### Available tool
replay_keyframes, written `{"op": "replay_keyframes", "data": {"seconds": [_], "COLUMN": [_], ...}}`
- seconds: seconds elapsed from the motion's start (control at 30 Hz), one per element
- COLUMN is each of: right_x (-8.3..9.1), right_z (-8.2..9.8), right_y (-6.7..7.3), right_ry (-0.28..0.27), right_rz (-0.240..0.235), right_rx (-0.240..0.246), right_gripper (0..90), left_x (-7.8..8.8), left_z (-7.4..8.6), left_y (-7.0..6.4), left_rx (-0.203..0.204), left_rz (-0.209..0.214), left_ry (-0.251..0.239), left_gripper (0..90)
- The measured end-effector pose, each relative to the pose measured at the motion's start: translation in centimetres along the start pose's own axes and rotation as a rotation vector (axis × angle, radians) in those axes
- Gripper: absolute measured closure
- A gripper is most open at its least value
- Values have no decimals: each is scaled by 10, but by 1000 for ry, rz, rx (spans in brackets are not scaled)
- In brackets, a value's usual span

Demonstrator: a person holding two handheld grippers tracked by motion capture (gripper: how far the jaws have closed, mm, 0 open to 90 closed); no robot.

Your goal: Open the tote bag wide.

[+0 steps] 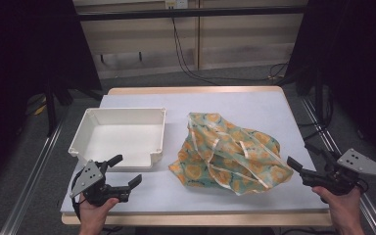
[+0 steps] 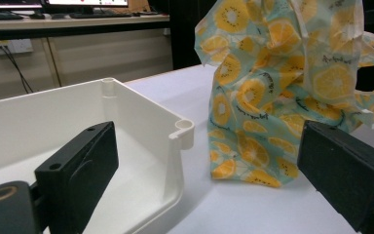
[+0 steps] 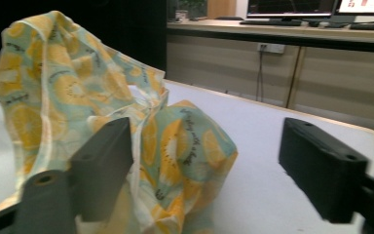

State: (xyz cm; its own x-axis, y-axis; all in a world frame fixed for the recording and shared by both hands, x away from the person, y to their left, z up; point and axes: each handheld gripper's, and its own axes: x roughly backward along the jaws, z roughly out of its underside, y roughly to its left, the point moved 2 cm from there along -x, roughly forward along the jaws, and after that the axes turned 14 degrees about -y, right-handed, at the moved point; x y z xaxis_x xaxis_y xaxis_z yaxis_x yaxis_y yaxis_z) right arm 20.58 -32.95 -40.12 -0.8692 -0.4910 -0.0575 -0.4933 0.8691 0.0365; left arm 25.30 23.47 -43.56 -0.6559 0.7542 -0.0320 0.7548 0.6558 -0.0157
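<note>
1. At the near edge of the table, toward its left corner, the left gripper sits in a person's hand, jaws spread wide with nothing between them; in the left gripper view its gap frames bare tabletop.
2. At the near right corner, the right gripper is held just off the table's right edge, jaws likewise wide apart and gripping nothing, pointing in at the cloth.
3. Between the two grippers, on the right half of the table, lies the task's thing: a crumpled cloth bag, pale teal printed with orange citrus slices and trimmed with cream straps. It rests in a loose heap, touched by neither gripper; the right gripper is just beside its right end.
4. Left of the bag, apart from it, a white plastic tray stands upright with nothing in it, near the left edge.
5. Beyond the far edge, cables trail down a pale wall.
</note>
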Motion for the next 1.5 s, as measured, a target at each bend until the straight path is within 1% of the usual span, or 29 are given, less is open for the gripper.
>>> {"op": "replay_keyframes", "data": {"seconds": [0.03,0.1,0.17,0.2,0.23,0.27,0.3,0.4,0.43,0.47,0.5,0.53,0.6,0.63,0.67,0.77,0.83,0.9,1.03,1.07,1.13,1.17,1.2,1.3,1.33,1.4,1.43,1.47,1.5], "right_x": [0,0,1,1,0,0,-1,-1,-2,-2,-3,-4,-4,-5,-8,-12,-16,-21,-33,-37,-45,-45,-49,-61,-69,-77,-81,-85,-89], "right_z": [0,-1,-3,-3,-4,-4,-4,-4,-5,-7,-8,-9,-11,-12,-15,-17,-21,-25,-29,-29,-29,-29,-29,-29,-30,-32,-33,-34,-34], "right_y": [0,1,2,2,2,3,3,5,6,7,7,8,9,10,13,16,21,24,29,30,30,30,31,32,33,33,33,34,34], "right_ry": [3,1,10,9,12,27,45,55,70,73,72,79,80,77,96,114,125,128,149,158,168,168,183,215,231,250,262,271,286], "right_rz": [-16,-17,-32,-42,-46,-38,-41,-52,-74,-84,-88,-99,-111,-124,-138,-155,-182,-195,-238,-246,-268,-268,-271,-297,-313,-323,-329,-337,-344], "right_rx": [-5,-13,-15,-16,-18,-16,-9,-22,-32,-33,-36,-38,-40,-41,-33,-24,-20,-17,-14,-15,-14,-14,-12,-10,-8,-1,7,6,9], "right_gripper": [249,249,287,317,321,323,323,354,366,379,396,415,423,440,461,476,527,565,608,621,636,636,640,648,649,650,648,641,632], "left_x": [-1,-1,-1,-2,-2,-3,-4,-7,-8,-9,-9,-10,-11,-12,-16,-21,-25,-34,-51,-56,-65,-65,-71,-88,-100,-105,-116,-121,-121], "left_z": [0,0,0,1,1,1,2,3,4,4,4,3,2,1,-2,-5,-8,-14,-19,-20,-24,-24,-25,-31,-35,-36,-39,-39,-39], "left_y": [-1,-1,-2,-2,-3,-2,-4,-3,-3,-4,-4,-6,-7,-8,-12,-16,-21,-26,-33,-34,-37,-37,-38,-43,-46,-47,-49,-49,-49], "left_rx": [5,3,16,4,14,-3,11,9,9,11,11,14,21,8,16,15,17,36,23,33,24,24,25,13,4,7,19,21,21], "left_rz": [-2,-2,-2,-3,-6,-4,-12,3,8,28,28,55,64,77,107,125,150,189,242,266,273,273,286,313,329,335,338,329,329], "left_ry": [-7,-4,-2,9,2,16,13,23,40,47,47,48,48,58,74,93,109,113,135,128,132,132,123,134,136,126,134,130,130], "left_gripper": [78,79,91,114,133,144,154,210,219,239,304,332,373,373,427,456,491,517,526,523,513,503,503,481,472,450,428,397,393]}}
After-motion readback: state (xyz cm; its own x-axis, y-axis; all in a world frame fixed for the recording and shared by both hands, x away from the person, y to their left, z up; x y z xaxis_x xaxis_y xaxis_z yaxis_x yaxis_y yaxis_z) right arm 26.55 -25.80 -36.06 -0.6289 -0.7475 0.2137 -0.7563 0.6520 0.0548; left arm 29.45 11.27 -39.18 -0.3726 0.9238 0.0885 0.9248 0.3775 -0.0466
